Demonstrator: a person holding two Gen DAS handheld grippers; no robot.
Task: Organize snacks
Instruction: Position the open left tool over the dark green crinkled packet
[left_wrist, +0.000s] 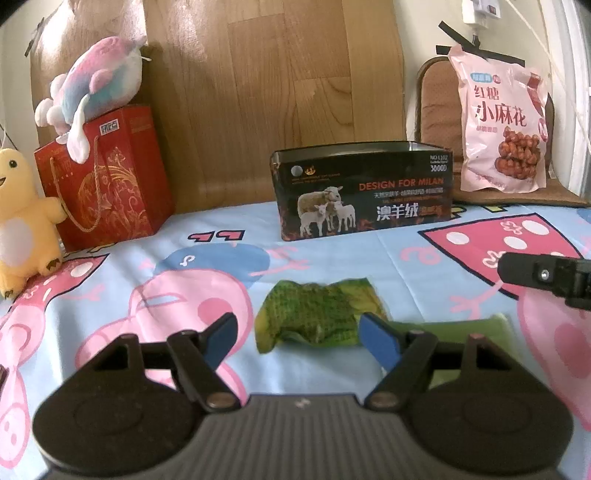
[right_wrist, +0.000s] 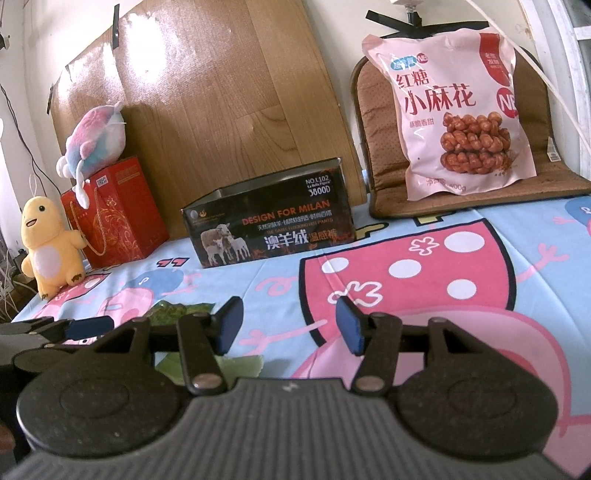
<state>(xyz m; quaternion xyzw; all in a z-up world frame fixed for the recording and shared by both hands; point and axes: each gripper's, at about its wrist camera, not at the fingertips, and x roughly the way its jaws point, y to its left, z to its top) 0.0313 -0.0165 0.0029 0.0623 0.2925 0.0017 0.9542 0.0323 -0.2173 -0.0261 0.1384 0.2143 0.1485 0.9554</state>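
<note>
A crumpled dark green snack packet lies on the cartoon bedsheet, just ahead of my left gripper. That gripper is open and its blue pads stand on either side of the packet without pressing it. A pale green packet lies flat to the right of it. The open black tin box stands further back. A big pink snack bag leans upright at the back right. My right gripper is open over bare sheet with nothing between its fingers. The dark green packet and the left gripper show at its left.
A red gift bag with a pink-blue plush on top and a yellow plush stand at the back left. A wooden board leans on the wall. The pink bag rests on a brown cushion.
</note>
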